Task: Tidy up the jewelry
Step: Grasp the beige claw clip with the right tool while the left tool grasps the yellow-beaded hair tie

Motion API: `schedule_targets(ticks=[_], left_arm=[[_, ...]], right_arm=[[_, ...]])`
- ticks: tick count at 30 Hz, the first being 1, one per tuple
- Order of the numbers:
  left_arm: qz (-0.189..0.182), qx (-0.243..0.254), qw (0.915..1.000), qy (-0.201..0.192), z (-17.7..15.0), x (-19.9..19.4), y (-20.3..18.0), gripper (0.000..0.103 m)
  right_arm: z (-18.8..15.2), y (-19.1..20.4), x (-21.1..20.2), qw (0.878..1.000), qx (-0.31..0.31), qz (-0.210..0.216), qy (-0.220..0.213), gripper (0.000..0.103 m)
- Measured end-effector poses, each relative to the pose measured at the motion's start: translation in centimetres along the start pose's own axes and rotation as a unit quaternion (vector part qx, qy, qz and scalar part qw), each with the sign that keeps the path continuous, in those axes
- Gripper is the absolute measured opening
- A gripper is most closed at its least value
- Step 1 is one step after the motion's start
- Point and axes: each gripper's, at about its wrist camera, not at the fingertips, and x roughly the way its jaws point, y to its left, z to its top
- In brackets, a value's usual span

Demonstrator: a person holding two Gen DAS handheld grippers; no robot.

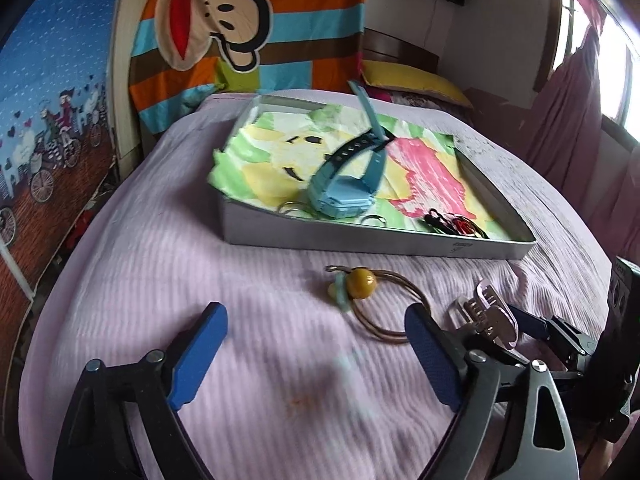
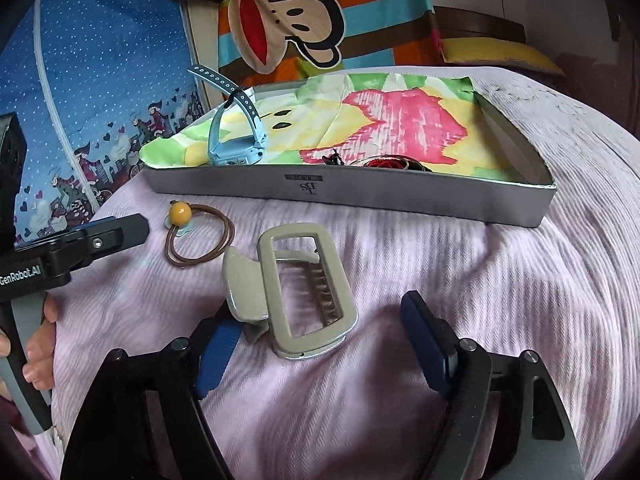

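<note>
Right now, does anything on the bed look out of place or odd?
Yes. The hair claw clip and the beaded hair tie lie on the bedspread, outside the tray. Inside, the blue watch rests with its strap sticking up.

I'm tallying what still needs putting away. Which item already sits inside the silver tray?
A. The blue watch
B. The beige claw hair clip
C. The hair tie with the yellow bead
A: the blue watch stands on the paper inside the silver tray, while the claw clip and hair tie lie on the bedspread outside it.
</note>
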Motion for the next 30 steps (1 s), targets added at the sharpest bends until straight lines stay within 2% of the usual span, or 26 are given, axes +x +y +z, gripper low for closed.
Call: schedule_targets(ticks=[5, 10, 21, 25, 30], left_arm=[[-0.010, 0.017, 0.9997, 0.013, 0.3, 1.0, -0.9, 0.073], [-0.025, 0.004, 0.9995, 0.021, 0.8, 2.1, -1.0, 0.060], [-0.042, -0.013, 0.9987, 0.027, 0.7, 3.5, -0.7, 0.027], [-0.059, -0.026, 0.9977, 0.021, 0.5, 3.3, -0.2, 0.027], [-0.050, -0.018, 0.9986, 0.004, 0.3, 2.4, -0.7, 0.027]], right_arm=[[0.0, -0.3, 0.2, 1.000, 0.008, 0.005, -0.003, 0.068], [-0.1, -0.5, 0.1, 1.000, 0.012, 0.004, -0.009, 0.059], [-0.2, -0.4, 0.2, 1.000, 0.011, 0.012, -0.013, 0.052], [-0.2, -0.4, 0.0, 1.000, 0.012, 0.015, -0.020, 0.044], [-0.3, -0.7, -0.4, 0.999, 0.015, 0.024, -0.029, 0.044]])
